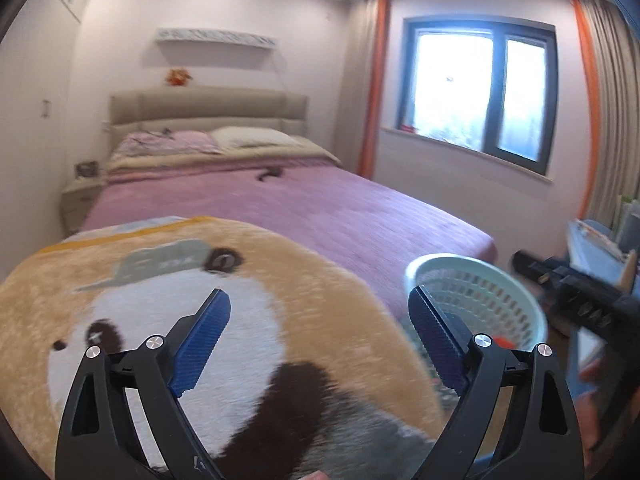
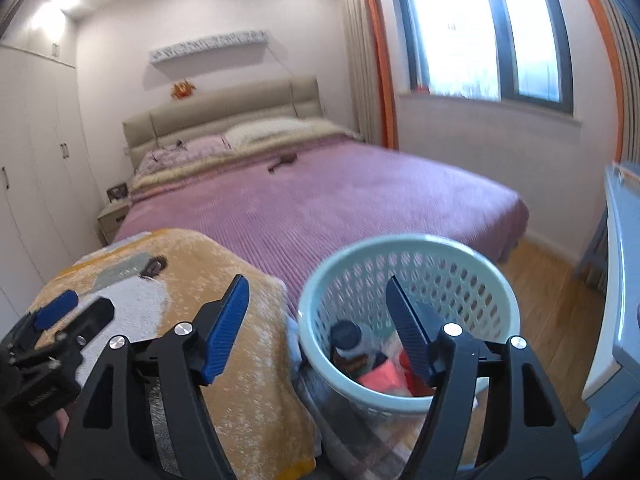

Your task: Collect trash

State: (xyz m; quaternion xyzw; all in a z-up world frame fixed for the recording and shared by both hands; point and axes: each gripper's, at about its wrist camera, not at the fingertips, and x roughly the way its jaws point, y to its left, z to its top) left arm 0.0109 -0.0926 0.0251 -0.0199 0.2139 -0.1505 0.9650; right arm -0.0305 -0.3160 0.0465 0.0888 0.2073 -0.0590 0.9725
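Note:
A pale green perforated trash basket (image 2: 496, 280) stands at the foot of the bed; it also shows in the left wrist view (image 1: 516, 292). Inside lie a dark-capped bottle (image 2: 347, 346) and red-orange wrappers (image 2: 382, 378). My right gripper (image 2: 316, 292) is open and empty, its right finger over the basket's mouth, its left finger over a panda blanket (image 2: 256, 380). My left gripper (image 1: 320, 306) is open and empty above the same panda blanket (image 1: 248, 280). A small dark object (image 2: 282, 162) lies far up the pink bed (image 2: 360, 200); I cannot tell what it is.
White wardrobes (image 2: 36, 184) line the left wall, with a nightstand (image 2: 112, 218) by the headboard. A light blue desk (image 2: 624, 280) stands at the right. Wooden floor (image 2: 548, 300) shows between bed and desk. A window (image 2: 484, 32) with orange-edged curtains is behind.

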